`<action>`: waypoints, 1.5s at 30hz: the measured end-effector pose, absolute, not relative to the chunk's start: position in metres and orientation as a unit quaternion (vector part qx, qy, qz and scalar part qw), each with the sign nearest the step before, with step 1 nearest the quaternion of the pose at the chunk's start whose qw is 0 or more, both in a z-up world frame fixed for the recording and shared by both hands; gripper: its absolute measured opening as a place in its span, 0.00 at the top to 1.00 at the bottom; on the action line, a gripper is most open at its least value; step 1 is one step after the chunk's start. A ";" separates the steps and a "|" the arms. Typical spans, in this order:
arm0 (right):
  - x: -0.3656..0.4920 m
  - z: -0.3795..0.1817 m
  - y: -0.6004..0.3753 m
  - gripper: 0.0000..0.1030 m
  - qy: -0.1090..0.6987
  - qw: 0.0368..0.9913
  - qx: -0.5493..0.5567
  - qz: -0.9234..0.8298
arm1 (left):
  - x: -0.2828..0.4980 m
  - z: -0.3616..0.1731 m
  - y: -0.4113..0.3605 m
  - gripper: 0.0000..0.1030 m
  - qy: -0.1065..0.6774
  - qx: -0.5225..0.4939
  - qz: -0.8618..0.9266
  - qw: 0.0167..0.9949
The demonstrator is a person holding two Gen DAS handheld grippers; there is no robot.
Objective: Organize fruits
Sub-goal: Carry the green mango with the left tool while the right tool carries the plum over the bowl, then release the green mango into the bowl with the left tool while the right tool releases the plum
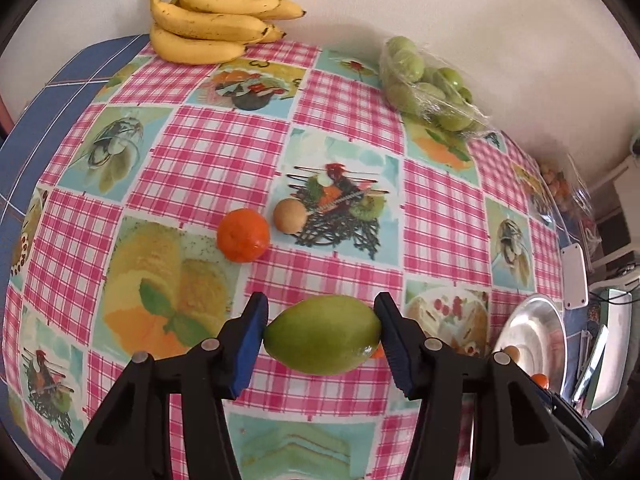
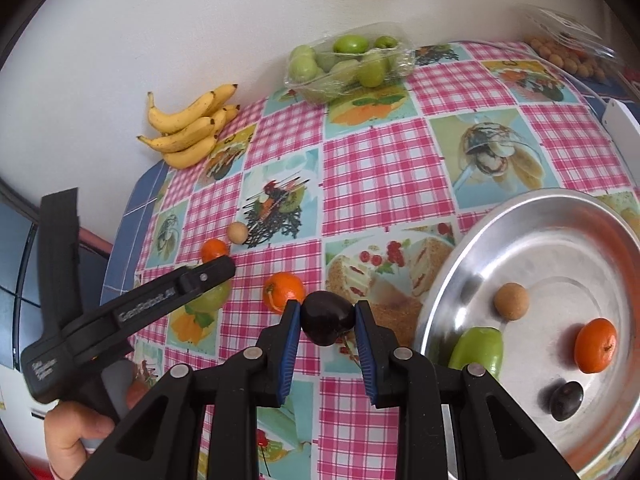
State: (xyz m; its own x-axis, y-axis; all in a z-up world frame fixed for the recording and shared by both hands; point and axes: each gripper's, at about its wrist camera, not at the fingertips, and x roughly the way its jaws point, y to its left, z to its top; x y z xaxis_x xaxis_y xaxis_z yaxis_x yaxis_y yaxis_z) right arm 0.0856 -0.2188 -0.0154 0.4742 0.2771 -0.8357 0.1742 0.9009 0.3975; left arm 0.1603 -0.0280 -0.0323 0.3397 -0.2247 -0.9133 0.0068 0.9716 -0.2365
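Observation:
My left gripper [image 1: 322,338] is shut on a green mango-like fruit [image 1: 322,334], held at its two ends low over the tablecloth; it also shows in the right wrist view [image 2: 210,296]. My right gripper [image 2: 327,320] is shut on a dark plum [image 2: 327,318], left of the silver tray [image 2: 560,240]. The tray holds a green fruit [image 2: 480,350], a tan round fruit [image 2: 511,301], a tangerine [image 2: 595,345] and a dark plum [image 2: 565,401]. Loose on the cloth are a tangerine [image 1: 243,234], a tan round fruit [image 1: 290,216] and another tangerine [image 2: 283,292].
A bunch of bananas [image 1: 208,20] lies at the back by the wall. A wrapped pack of green fruits [image 1: 428,84] stands at the back right. A clear bag of small tan fruits [image 2: 568,56] and a white device [image 2: 624,120] lie at the far right edge.

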 end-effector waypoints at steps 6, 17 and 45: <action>0.073 -0.019 -0.263 0.72 0.507 0.822 0.259 -0.022 | 0.144 -0.022 -0.070 0.45 0.566 -0.064 -0.116 0.814; 0.036 -0.024 -0.349 0.72 0.489 0.806 0.316 -0.110 | 0.091 -0.018 -0.176 0.45 0.563 0.025 -0.228 0.794; 0.018 -0.045 -0.392 0.71 0.496 0.784 0.340 -0.156 | 0.046 -0.044 -0.241 0.45 0.578 0.099 -0.272 0.763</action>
State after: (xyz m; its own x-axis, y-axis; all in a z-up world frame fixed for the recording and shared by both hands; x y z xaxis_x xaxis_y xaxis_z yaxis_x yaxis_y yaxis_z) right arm 0.0181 -0.3922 -0.0450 0.4589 0.0928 -0.8836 0.5812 0.7209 0.3775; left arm 0.0457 -0.2413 -0.0438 0.1837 -0.3008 -0.9358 0.5294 0.8325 -0.1636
